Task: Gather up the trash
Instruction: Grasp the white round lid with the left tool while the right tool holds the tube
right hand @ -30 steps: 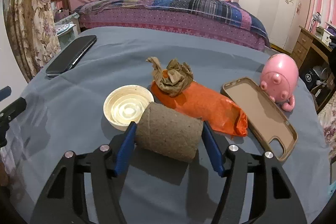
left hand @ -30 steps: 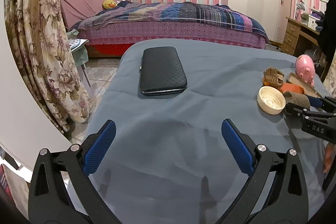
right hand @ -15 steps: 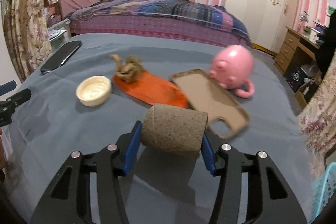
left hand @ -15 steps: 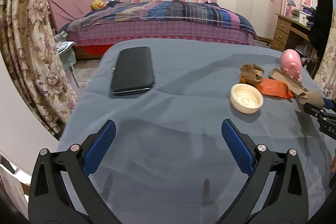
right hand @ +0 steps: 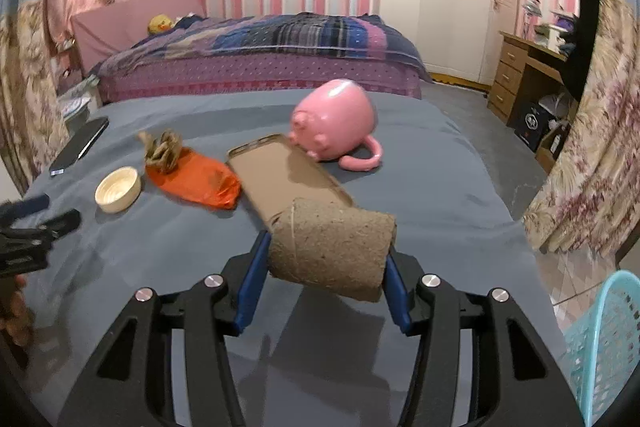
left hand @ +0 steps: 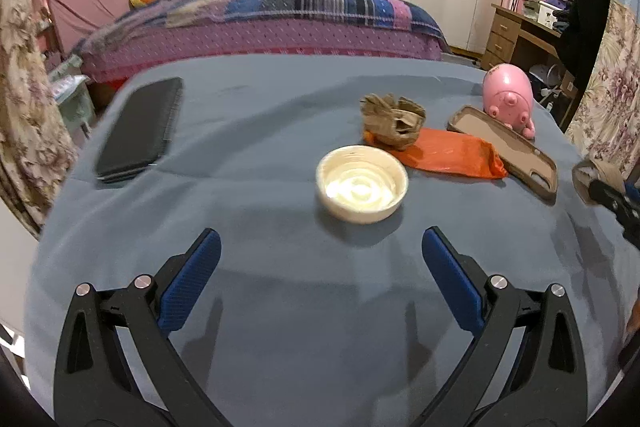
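Observation:
My right gripper [right hand: 322,259] is shut on a brown cardboard roll [right hand: 332,247], held above the grey cloth-covered table [right hand: 420,163]; the roll [left hand: 592,173] also shows at the right edge of the left wrist view. My left gripper [left hand: 320,259] stands open and empty, just short of a cream plastic lid [left hand: 362,183]. Beyond the lid lie a crumpled brown paper wad [left hand: 394,121] and an orange plastic bag [left hand: 452,155]. In the right wrist view the lid [right hand: 119,189], wad [right hand: 162,151] and bag [right hand: 196,179] lie to the left.
A brown phone case [right hand: 280,175] and a pink pig figure [right hand: 334,123] lie mid-table. A black case [left hand: 142,131] lies at the far left. A turquoise basket [right hand: 604,343] stands on the floor to the right. A bed [right hand: 260,55] and a wooden desk [right hand: 528,71] stand behind.
The right gripper has lifted the roll off the table and carried it rightward, bringing the basket into view. The left gripper has swung right, from the black case toward the cream lid.

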`<control>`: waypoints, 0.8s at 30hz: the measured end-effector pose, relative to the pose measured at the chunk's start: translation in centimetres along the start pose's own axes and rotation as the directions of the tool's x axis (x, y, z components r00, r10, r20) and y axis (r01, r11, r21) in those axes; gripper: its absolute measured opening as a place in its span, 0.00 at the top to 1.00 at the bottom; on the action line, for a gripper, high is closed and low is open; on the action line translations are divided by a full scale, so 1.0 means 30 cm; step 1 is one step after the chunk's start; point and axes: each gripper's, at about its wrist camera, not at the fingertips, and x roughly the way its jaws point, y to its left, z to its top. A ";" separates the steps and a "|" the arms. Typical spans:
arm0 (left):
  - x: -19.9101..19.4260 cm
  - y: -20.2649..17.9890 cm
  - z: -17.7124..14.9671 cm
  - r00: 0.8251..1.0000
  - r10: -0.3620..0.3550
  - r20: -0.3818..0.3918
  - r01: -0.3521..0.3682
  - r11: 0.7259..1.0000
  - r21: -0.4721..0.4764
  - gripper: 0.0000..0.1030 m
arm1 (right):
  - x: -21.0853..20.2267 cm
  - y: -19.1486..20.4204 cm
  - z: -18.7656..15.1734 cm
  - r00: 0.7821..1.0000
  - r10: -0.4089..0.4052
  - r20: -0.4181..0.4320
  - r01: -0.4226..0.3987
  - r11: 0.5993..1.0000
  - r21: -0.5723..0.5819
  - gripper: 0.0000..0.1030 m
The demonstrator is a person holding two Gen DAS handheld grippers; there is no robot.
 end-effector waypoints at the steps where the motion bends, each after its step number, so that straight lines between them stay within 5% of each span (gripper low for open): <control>1: 0.022 -0.012 0.012 1.000 -0.007 -0.014 0.007 1.000 -0.007 0.06 | 0.000 -0.008 0.000 1.000 0.002 0.000 -0.002 1.000 0.007 0.50; 9: 0.144 -0.094 0.083 0.997 0.013 -0.074 -0.012 1.000 0.022 0.07 | 0.002 -0.036 0.002 1.000 -0.001 0.006 0.001 1.000 0.030 0.50; 16: 0.182 -0.113 0.099 0.995 0.013 -0.104 -0.009 0.999 0.037 0.40 | 0.003 -0.039 0.002 1.000 0.000 0.003 0.000 1.000 0.030 0.50; 24: 0.100 -0.118 0.052 0.996 -0.027 -0.082 0.028 1.000 0.010 0.41 | -0.002 -0.024 -0.012 1.000 0.002 0.000 -0.002 1.000 0.009 0.50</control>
